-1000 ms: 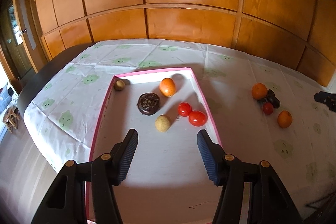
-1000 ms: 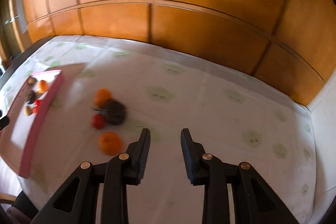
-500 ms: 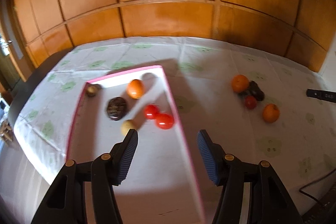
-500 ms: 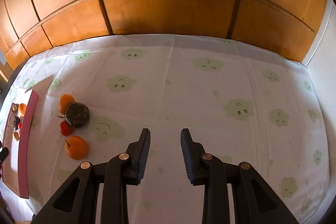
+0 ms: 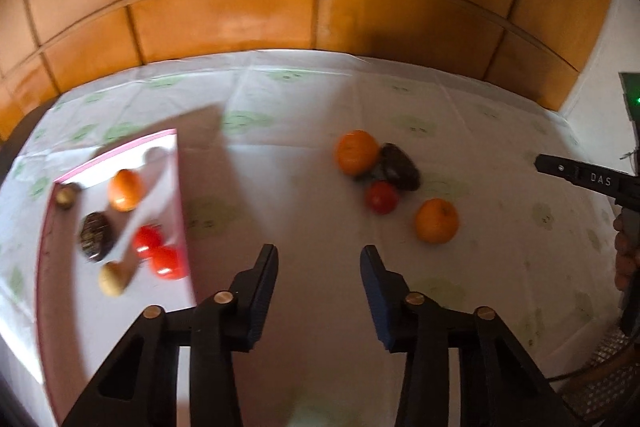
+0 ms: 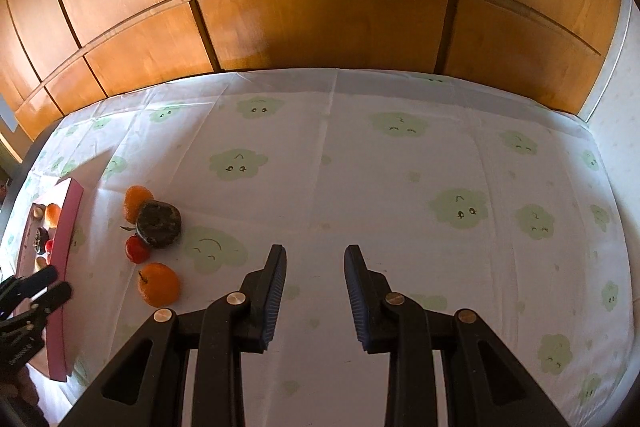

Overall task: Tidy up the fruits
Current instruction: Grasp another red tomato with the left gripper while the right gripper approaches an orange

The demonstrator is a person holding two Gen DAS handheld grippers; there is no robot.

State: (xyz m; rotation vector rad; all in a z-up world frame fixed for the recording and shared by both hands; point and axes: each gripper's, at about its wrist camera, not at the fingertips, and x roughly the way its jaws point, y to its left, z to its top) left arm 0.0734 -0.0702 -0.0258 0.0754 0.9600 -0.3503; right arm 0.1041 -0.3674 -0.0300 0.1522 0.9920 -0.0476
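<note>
A pink-rimmed tray (image 5: 178, 187) at the left holds an orange (image 5: 126, 189), a dark round fruit (image 5: 96, 235), two tomatoes (image 5: 148, 241), a pale fruit (image 5: 112, 279) and a small brown one (image 5: 66, 195). Loose on the cloth lie two oranges (image 5: 356, 157) (image 5: 436, 231), a dark fruit (image 5: 400, 167) and a tomato (image 5: 382, 197). My left gripper (image 5: 320, 261) hovers short of this cluster, its jaws closing with nothing between them. My right gripper (image 6: 316, 259) is shut and empty, to the right of the same oranges (image 6: 158, 285) (image 6: 136, 201), dark fruit (image 6: 158, 223) and tomato (image 6: 136, 249).
The table wears a white cloth with green cloud faces (image 6: 460, 209). A wooden panelled wall (image 6: 320, 19) runs along its far edge, and a white wall stands at the right. The left gripper (image 6: 36, 291) shows over the tray rim (image 6: 66, 247). A hand (image 5: 624, 255) holds the right gripper (image 5: 580, 179).
The left wrist view has swung right: the tray slid to the left and the loose fruits now lie ahead. The left jaws have narrowed. The right wrist view rolled, then held still.
</note>
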